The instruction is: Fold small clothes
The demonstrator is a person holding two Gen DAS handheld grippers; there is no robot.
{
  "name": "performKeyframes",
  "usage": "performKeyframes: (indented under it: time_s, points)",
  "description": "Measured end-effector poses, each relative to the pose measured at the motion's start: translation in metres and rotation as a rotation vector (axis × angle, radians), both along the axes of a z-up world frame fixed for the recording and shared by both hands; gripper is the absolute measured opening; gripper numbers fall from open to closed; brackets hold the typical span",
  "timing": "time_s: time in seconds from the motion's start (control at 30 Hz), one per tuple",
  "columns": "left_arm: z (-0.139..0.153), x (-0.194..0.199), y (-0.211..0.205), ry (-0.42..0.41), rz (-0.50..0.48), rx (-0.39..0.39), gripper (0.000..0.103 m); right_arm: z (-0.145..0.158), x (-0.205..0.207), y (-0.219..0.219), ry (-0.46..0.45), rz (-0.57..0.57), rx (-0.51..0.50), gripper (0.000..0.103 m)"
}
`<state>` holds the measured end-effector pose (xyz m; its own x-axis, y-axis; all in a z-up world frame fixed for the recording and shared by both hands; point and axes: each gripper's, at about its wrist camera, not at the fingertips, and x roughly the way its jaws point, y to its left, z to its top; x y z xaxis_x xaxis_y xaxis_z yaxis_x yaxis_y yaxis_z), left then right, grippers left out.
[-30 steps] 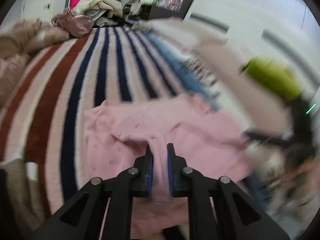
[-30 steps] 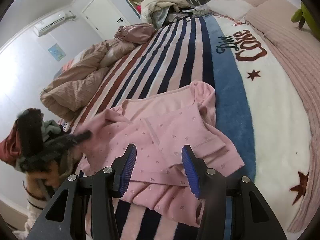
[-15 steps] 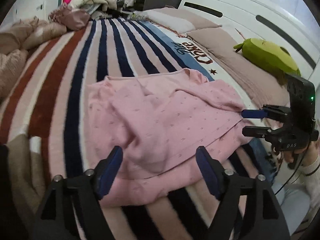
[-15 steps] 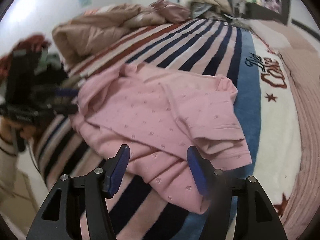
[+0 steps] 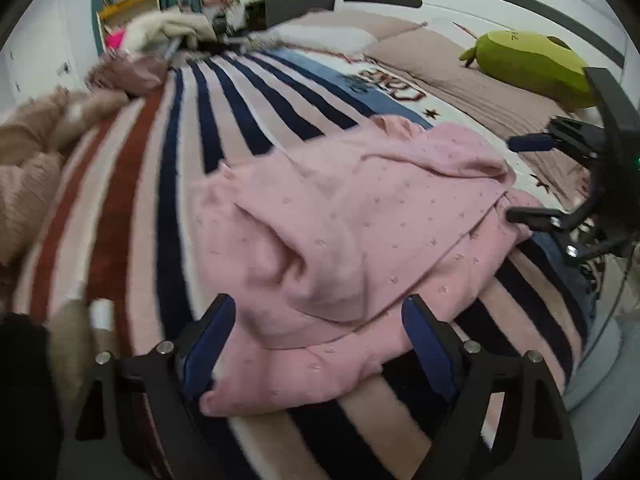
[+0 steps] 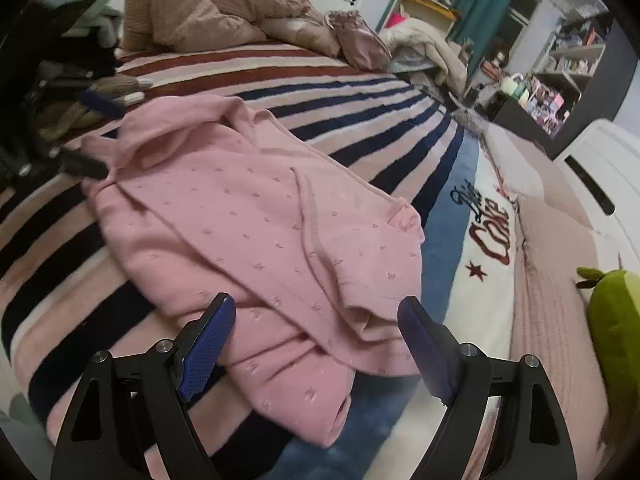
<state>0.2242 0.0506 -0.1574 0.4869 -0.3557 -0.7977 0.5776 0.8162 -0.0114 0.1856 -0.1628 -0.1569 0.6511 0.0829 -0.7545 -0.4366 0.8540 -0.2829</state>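
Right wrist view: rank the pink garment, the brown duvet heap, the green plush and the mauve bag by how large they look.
1. pink garment, by far the largest.
2. brown duvet heap.
3. green plush, cut by the frame edge, so unsure against the heap.
4. mauve bag, smallest; it lies far off, so this is apparent size only.

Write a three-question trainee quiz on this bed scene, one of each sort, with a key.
1. True or false: the left tongs grip the pink garment.
2. The pink garment lies on: A) a bare wooden table B) the striped blanket C) a chair.
3. Fill in: the plush toy by the pillows is ____ in colour.

Key: 1 false, both the left and the right tongs are opening with nothing pinched; 2 B; 3 green.
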Motion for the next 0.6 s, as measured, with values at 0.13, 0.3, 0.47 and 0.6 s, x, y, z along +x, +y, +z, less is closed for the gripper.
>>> performKeyframes:
  time_s: [0.13,0.3,0.47,0.6]
  points:
    - [-0.017,0.004,-0.009,0.013,0.0,0.048,0.083,-0.016,0.019,-0.004,0.04,-0.04,0.03,0.079]
    - [-0.02,0.014,-0.01,0.017,0.065,0.039,0.028,-0.011,0.032,-0.015,0.024,-0.13,0.118,0.016]
    - [0.001,0.027,-0.005,-0.013,0.1,-0.041,0.014,-0.001,0.05,-0.02,0.024,-0.15,0.171,0.011]
    - [0.022,0.049,-0.005,-0.045,0.139,-0.081,0.014,0.01,0.076,-0.022,0.048,-0.148,0.198,0.011]
